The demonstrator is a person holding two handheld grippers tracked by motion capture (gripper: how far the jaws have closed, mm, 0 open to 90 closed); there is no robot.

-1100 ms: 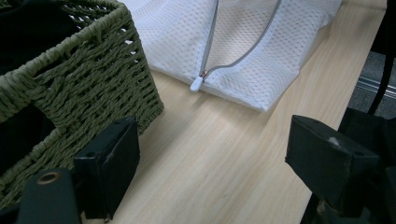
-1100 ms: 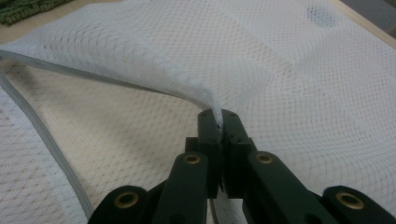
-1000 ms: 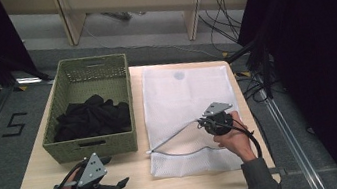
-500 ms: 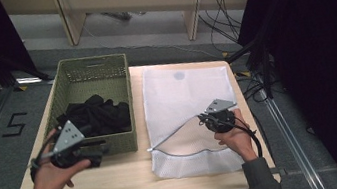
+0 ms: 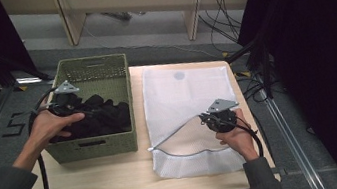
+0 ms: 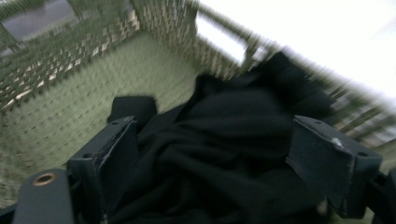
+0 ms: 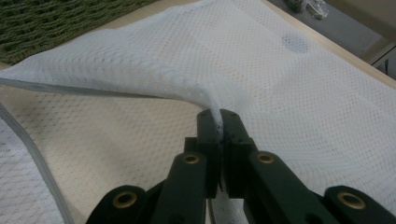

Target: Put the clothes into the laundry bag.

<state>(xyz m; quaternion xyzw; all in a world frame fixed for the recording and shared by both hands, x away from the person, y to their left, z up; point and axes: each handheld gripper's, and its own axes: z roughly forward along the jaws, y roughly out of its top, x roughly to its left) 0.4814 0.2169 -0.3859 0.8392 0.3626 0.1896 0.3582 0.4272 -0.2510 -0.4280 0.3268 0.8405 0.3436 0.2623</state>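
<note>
Pinching now: right gripper (image 7: 219,122) has its jaws clamped on the top layer of the white mesh bag (image 5: 185,99), lifting the mouth open on the table (image 5: 93,179).
Left gripper (image 6: 219,163): jaws spread wide, empty, poised right over the black clothes (image 6: 224,140).
Clothes: all piled inside the green basket (image 5: 101,66), just beside the bag.
Done, by my read: bag held open and ready.
Left to do: grab a garment, carry it over, feed it in; nothing looks bagged yet.
</note>
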